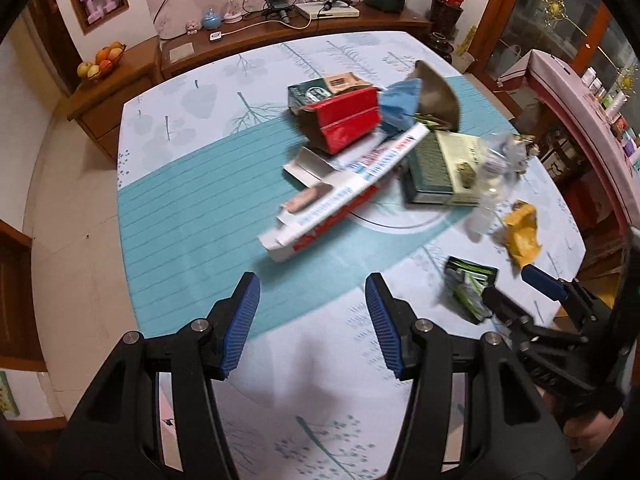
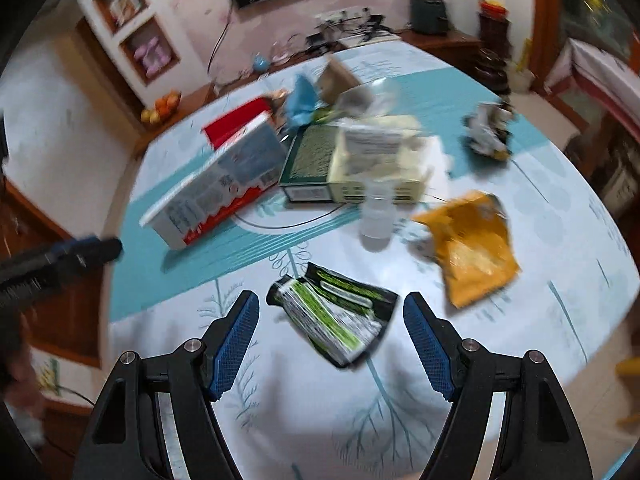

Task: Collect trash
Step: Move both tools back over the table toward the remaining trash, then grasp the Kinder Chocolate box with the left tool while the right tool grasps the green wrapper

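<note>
A pile of trash lies on the round table (image 1: 192, 200): a long white and red carton (image 1: 340, 192), a red box (image 1: 344, 124), a green box (image 1: 440, 168), a clear plastic bottle (image 1: 494, 176), a yellow snack bag (image 1: 520, 236) and a black and green wrapper (image 1: 470, 284). My left gripper (image 1: 312, 288) is open and empty, above the table just short of the carton. My right gripper (image 2: 330, 308) is open, its fingers on either side of the black and green wrapper (image 2: 336, 320). The yellow bag (image 2: 472, 244), bottle (image 2: 376, 216) and carton (image 2: 216, 192) lie beyond it.
A crumpled dark wrapper (image 2: 488, 132) lies at the table's far right. A wooden sideboard (image 1: 280, 32) with cables and devices runs behind the table, and a fruit bowl (image 1: 104, 60) stands on a cabinet to the left. A pink-covered counter (image 1: 580, 112) is at the right.
</note>
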The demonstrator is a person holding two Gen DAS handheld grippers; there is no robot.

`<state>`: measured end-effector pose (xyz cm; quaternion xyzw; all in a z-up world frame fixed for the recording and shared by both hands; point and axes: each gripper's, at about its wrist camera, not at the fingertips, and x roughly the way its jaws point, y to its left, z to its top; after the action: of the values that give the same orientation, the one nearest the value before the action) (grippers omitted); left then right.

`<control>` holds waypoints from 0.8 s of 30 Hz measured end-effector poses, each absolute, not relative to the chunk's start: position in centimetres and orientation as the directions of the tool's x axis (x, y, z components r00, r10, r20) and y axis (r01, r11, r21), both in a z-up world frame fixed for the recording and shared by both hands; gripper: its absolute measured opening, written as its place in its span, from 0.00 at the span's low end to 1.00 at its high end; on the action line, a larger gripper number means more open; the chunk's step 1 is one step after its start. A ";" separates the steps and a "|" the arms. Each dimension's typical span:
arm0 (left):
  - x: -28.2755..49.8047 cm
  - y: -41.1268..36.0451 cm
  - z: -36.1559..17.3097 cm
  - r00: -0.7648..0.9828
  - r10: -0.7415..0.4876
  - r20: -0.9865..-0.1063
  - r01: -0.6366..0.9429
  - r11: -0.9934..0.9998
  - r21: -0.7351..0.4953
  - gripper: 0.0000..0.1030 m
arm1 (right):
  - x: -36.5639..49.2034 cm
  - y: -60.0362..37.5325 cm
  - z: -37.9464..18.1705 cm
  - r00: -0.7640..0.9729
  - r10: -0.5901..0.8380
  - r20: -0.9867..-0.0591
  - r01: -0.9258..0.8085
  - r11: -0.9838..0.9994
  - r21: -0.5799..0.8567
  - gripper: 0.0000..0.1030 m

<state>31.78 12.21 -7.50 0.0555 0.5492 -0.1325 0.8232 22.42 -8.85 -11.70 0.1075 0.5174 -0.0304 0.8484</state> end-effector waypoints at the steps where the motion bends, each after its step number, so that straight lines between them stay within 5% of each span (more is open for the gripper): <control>1: 32.3 12.3 -7.7 0.359 -0.157 -0.920 0.289 0.956 -0.050 0.50 | 23.2 -8.2 -12.4 0.452 0.045 -0.891 0.144 0.982 0.123 0.74; 10: 35.7 8.9 -10.4 0.314 -0.095 -0.945 0.487 0.870 0.075 0.50 | 25.6 -6.1 -16.7 0.375 -0.038 -0.926 0.073 0.997 -0.011 0.73; 16: 37.7 6.6 -12.4 0.312 -0.085 -0.946 0.582 0.804 0.119 0.50 | 25.8 -8.4 -17.6 0.367 0.099 -0.925 0.120 0.981 0.152 0.74; 24: 40.2 4.6 -15.4 0.275 -0.056 -0.960 0.614 0.778 0.131 0.50 | 25.7 -8.4 -18.3 0.372 0.084 -0.925 0.092 0.988 0.126 0.70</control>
<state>40.19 4.58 -15.43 0.2493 0.5601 -0.2209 0.7585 25.68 -8.36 -18.28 0.0782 0.5606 -0.0025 0.8244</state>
